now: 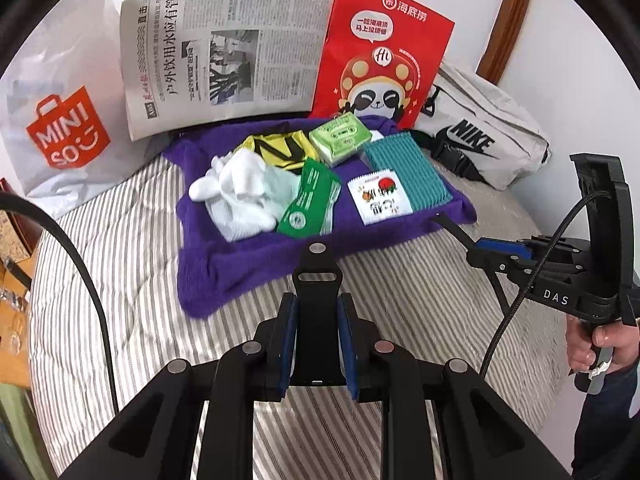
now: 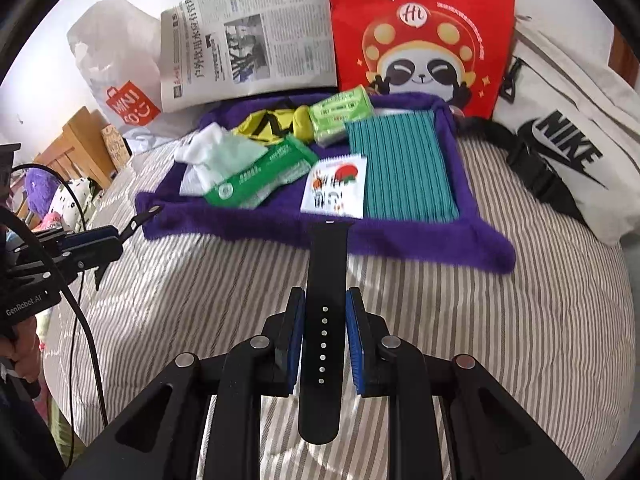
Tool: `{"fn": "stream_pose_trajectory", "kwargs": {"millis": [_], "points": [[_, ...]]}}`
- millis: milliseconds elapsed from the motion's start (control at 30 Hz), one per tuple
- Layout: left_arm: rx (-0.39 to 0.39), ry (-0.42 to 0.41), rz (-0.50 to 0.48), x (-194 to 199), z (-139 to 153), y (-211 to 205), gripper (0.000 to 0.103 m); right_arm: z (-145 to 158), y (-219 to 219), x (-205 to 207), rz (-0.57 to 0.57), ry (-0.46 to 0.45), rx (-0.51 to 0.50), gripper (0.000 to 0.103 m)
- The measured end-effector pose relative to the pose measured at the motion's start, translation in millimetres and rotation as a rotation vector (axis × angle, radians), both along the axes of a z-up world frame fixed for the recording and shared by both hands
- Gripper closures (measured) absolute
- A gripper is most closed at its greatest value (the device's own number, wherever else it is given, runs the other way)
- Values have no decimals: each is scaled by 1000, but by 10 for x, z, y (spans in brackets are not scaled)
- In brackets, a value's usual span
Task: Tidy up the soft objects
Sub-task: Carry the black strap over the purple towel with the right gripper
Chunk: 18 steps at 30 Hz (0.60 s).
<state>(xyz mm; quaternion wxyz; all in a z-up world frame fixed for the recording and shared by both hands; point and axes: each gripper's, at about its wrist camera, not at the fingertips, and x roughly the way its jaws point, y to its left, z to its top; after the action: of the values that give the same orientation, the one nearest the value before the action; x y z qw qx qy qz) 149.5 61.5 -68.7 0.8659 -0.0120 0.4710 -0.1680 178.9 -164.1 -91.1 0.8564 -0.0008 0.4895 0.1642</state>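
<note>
Bedding in grey and white stripes (image 1: 120,264) lies under the left gripper (image 1: 316,344), whose blue-padded jaws are clamped on one black strap piece with a slot and a metal stud (image 1: 316,276). Straight ahead of the fingers spreads one purple fleece cloth (image 1: 240,276), carrying seven soft things: one bundle of white socks (image 1: 236,192), one yellow and black fabric piece (image 1: 280,148), one dark green tissue pack (image 1: 312,204), one light green tissue pack (image 1: 340,140), one teal ribbed cloth (image 1: 404,168), one white printed sachet (image 1: 378,196). Beyond it stand one newspaper (image 1: 224,52), one red paper bag with a panda (image 1: 380,52) and, to the left, one white MINISO plastic bag (image 1: 68,128); one grey Nike bag (image 1: 480,136) lies to the right. The right gripper (image 1: 440,222) shows at the right edge, held by a hand (image 1: 596,344).

From the right wrist, that gripper's jaws (image 2: 324,340) grip one long black strap with a row of holes (image 2: 324,344), its tip reaching the purple cloth's near hem. The left gripper (image 2: 148,212) sits off to the left at the cloth's near corner.
</note>
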Motion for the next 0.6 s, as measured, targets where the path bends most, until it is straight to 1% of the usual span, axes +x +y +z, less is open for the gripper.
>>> {"fn": "stream_pose_trajectory", "kwargs": {"millis": [333, 467, 600], "points": [[-2, 0, -6, 395, 7, 13, 83, 94, 87, 398, 6, -13, 27, 82], [9, 4, -16, 581, -18, 1, 83, 72, 123, 620, 0, -11, 39, 82], [2, 10, -28, 783, -54, -13, 83, 29, 153, 811, -2, -6, 48, 82]]}}
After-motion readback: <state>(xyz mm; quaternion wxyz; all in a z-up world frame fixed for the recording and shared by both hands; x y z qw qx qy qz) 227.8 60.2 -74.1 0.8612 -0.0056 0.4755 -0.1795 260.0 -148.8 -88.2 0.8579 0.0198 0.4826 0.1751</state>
